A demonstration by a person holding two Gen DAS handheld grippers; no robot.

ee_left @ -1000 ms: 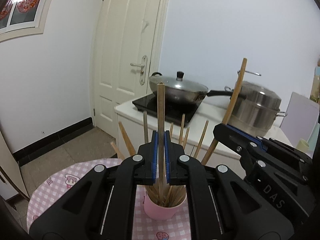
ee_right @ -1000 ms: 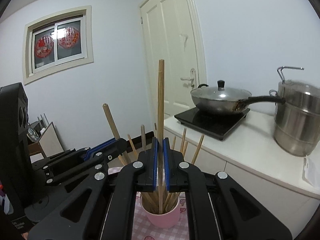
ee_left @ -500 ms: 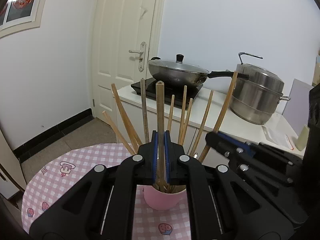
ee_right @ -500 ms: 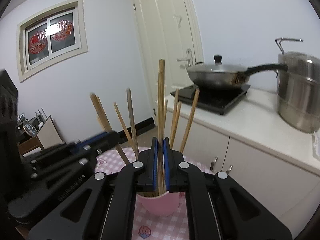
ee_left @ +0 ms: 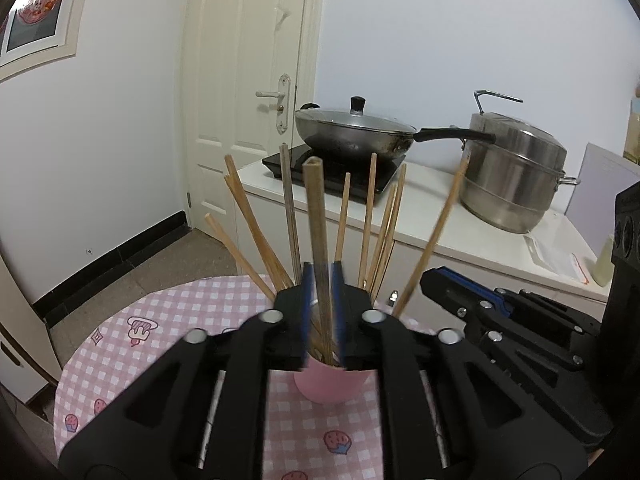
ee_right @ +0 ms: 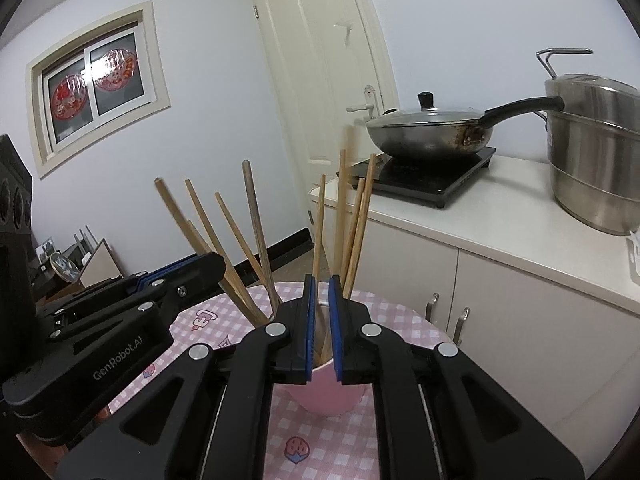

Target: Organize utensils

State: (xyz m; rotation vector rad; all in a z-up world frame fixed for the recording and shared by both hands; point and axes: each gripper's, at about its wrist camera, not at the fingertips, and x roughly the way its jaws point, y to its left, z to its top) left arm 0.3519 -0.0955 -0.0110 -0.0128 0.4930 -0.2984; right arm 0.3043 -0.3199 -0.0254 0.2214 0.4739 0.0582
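Observation:
A pink cup (ee_left: 330, 384) stands on a pink checked tablecloth (ee_left: 160, 332) and holds several wooden chopsticks (ee_left: 368, 220) that fan out upright. My left gripper (ee_left: 321, 280) is just above the cup's rim, its jaws slightly parted around one chopstick (ee_left: 316, 216) that stands in the cup. My right gripper (ee_right: 322, 292) hovers over the same cup (ee_right: 326, 394) with its jaws a little apart and nothing between them. Several chopsticks (ee_right: 256, 216) stand in the cup beyond it. Each gripper shows at the edge of the other's view.
A white counter (ee_left: 460, 236) behind the table carries a black induction hob (ee_left: 332, 168) with a lidded wok (ee_left: 352, 132) and a steel steamer pot (ee_left: 516, 172). A cream door (ee_left: 248, 80) is at the back. A window (ee_right: 96, 80) is on the left wall.
Both grippers have lowered toward the cup and their jaws have parted. The right gripper's chopstick has dropped into the cup; the left one's chopstick now stands loose between its jaws.

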